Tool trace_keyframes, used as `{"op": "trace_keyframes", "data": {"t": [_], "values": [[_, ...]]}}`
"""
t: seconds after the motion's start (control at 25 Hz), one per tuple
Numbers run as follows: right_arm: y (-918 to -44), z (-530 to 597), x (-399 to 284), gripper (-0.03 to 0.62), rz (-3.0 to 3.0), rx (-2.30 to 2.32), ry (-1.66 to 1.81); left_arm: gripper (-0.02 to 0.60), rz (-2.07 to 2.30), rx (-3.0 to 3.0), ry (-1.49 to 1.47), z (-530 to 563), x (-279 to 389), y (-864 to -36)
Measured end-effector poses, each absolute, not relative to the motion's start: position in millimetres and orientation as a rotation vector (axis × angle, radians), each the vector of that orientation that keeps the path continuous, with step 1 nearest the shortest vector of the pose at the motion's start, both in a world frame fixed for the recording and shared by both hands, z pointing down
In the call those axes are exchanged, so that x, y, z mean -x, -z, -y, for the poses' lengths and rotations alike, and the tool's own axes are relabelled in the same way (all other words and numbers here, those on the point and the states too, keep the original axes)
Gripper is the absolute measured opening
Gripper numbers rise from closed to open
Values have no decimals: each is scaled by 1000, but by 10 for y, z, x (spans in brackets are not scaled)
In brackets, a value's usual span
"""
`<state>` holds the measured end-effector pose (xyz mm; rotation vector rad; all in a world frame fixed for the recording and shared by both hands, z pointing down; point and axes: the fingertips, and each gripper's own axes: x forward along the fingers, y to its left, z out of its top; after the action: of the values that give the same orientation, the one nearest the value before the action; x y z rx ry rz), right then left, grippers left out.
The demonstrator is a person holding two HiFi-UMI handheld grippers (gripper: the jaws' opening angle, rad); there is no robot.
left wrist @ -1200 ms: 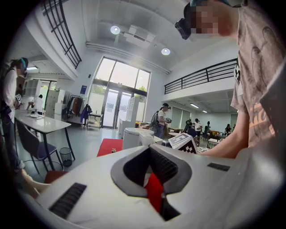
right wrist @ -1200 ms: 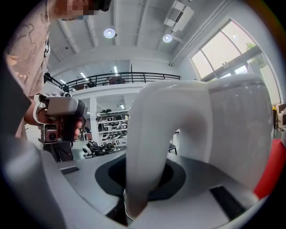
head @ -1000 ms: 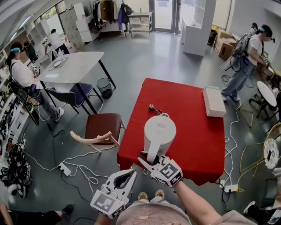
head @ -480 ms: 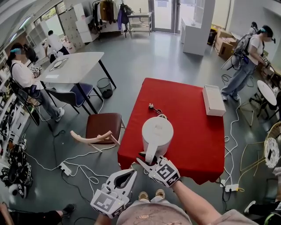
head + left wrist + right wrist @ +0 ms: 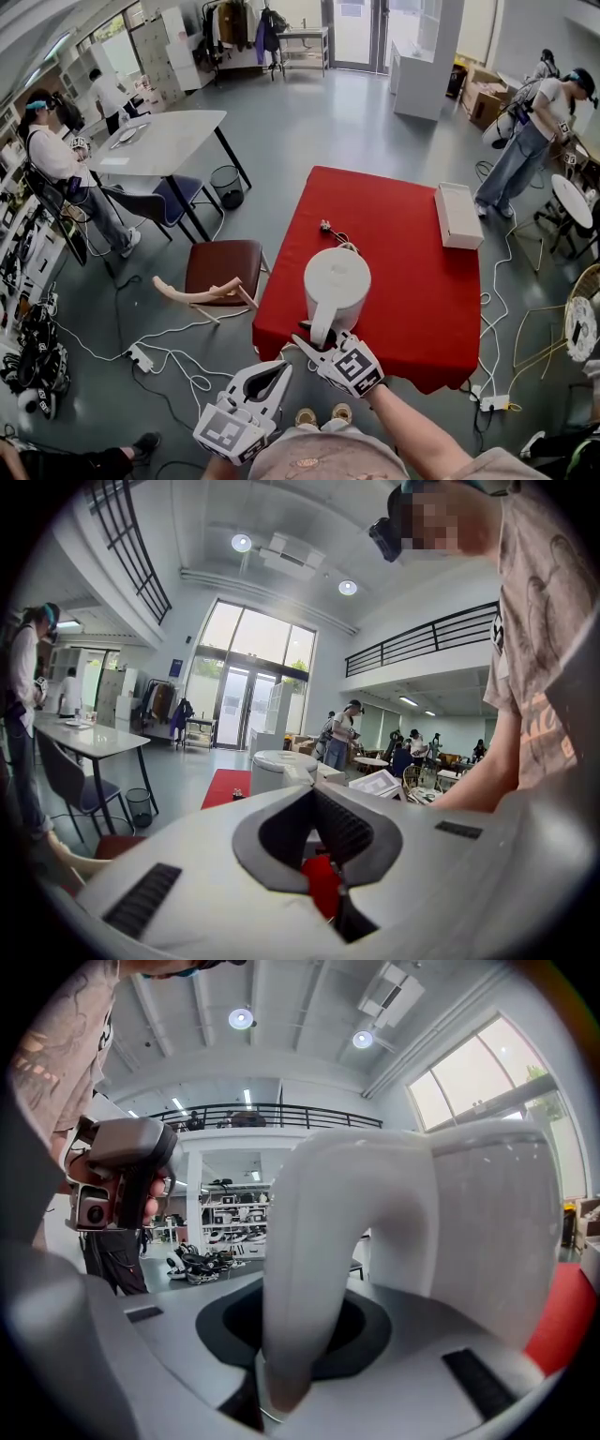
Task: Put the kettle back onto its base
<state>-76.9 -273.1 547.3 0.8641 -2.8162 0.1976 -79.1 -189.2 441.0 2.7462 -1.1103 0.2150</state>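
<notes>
My right tongs, just easing apart, loosely ringed the kettle handle on the red worktop; left tongs together, empty.

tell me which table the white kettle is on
The red table, kettle near its front edge; the grey table at left and round white table at right have none.

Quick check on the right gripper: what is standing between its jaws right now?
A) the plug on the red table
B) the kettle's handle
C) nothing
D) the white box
B: the right gripper view shows the kettle's handle running down between the jaws of the right gripper, which have just been opening around it.
</notes>
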Motion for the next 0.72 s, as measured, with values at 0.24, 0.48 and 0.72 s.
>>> {"op": "trace_keyframes", "data": {"t": [0.24,0.48,0.72], "values": [[-5549,2673,824,312,2784,-879,-286,-3,1096,-2706,-249,1812,783,-4448],[-5506,2654,829,316,2770,-857,-311,-3,1111,-2746,-212,1813,812,-4416],[-5445,2602,743,316,2760,-886,-295,-3,1091,-2754,-208,1765,799,-4419]]}}
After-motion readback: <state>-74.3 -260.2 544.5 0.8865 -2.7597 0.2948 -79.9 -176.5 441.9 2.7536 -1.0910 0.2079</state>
